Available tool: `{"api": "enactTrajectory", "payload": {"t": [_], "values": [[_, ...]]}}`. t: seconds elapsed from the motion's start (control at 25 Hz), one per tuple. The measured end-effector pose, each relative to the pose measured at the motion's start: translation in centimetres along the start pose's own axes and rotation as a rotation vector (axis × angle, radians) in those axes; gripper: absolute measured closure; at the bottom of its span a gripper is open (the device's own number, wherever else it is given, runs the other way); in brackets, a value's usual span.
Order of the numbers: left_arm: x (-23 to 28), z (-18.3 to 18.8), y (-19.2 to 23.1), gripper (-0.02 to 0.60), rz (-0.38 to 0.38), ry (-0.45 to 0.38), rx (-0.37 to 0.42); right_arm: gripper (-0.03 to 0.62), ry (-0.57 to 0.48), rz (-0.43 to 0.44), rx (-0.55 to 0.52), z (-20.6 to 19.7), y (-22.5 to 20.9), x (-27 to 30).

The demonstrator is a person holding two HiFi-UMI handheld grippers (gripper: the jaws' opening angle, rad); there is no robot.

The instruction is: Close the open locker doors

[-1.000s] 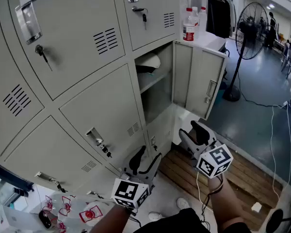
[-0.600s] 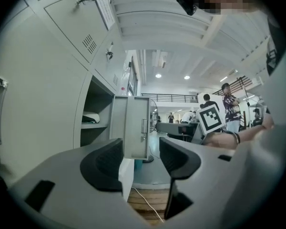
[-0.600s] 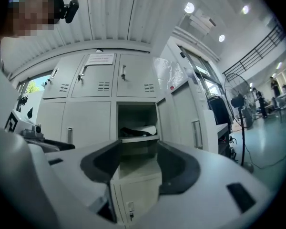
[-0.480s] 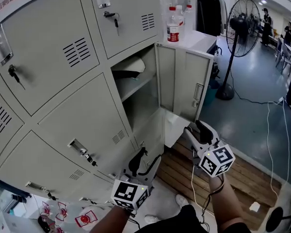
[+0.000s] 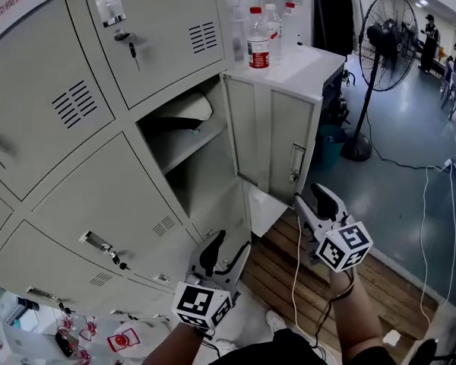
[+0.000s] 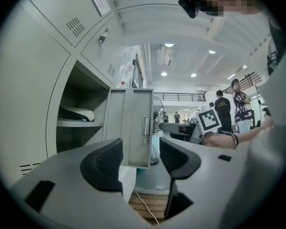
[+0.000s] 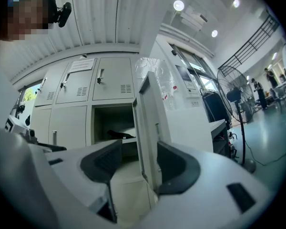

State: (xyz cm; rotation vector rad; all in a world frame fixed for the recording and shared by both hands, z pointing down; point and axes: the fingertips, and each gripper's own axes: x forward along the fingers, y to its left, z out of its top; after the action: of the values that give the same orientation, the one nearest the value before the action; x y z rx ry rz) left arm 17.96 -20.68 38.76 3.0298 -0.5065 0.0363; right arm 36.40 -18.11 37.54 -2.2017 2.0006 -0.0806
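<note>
L tongs (image 5: pixel 226 251) & R tongs (image 5: pixel 314 204) held low, both spread wide, nothing gripped. Just past R tongs, not touching, the locker door (image 5: pixel 277 139) hangs swung out from its compartment w/ shelf (image 5: pixel 184 144). Bottle (image 5: pixel 256 46) on top; fan (image 5: pixel 386 40) beyond.

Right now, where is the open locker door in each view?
Head view: door at centre, just right of the open compartment.
Left gripper view: door at centre, its broad face showing.
Right gripper view: door at centre, nearly edge-on.
Shared landmark: the shelf inside that compartment, left of the door in all three.
</note>
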Motion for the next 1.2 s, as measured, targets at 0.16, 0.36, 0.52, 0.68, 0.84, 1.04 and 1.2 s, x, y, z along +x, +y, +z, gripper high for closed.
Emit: {"api": "enactTrajectory", "payload": {"t": [0.16, 0.36, 0.52, 0.68, 0.84, 1.04, 1.2], "values": [[2.2, -0.3, -0.6, 0.348, 0.023, 0.003, -0.002, 0.376, -0.002, 0.033, 0.014, 0.2, -2.1, 1.2], [4.7, -0.6, -1.4, 0.348, 0.062, 0.005, 0.004, 0.376, -0.004, 0.091, 0.028, 0.4, -4.4, 2.7], [6.2, -0.8, -1.7, 0.348, 0.102, 0.002, 0.006, 0.376, 0.011, 0.149, 0.03, 0.0, -5.6, 4.0], [7.4, -0.8, -1.8, 0.348, 0.14, 0.002, 0.005, 0.376, 0.026, 0.206, 0.033, -0.1, -6.1, 5.3], [8.1, -0.8, -1.6, 0.348, 0.172, 0.002, 0.005, 0.376, 0.028, 0.255, 0.031, 0.1, -6.0, 6.2], [8.6, -0.8, -1.5, 0.348, 0.203, -0.001, 0.005, 0.377, 0.031, 0.306, 0.015, 0.2, -5.8, 6.9], [8.5, -0.8, -1.4, 0.348, 0.22, 0.001, 0.003, 0.378, 0.041, 0.333, 0.01, 0.1, -5.4, 7.1]]}}
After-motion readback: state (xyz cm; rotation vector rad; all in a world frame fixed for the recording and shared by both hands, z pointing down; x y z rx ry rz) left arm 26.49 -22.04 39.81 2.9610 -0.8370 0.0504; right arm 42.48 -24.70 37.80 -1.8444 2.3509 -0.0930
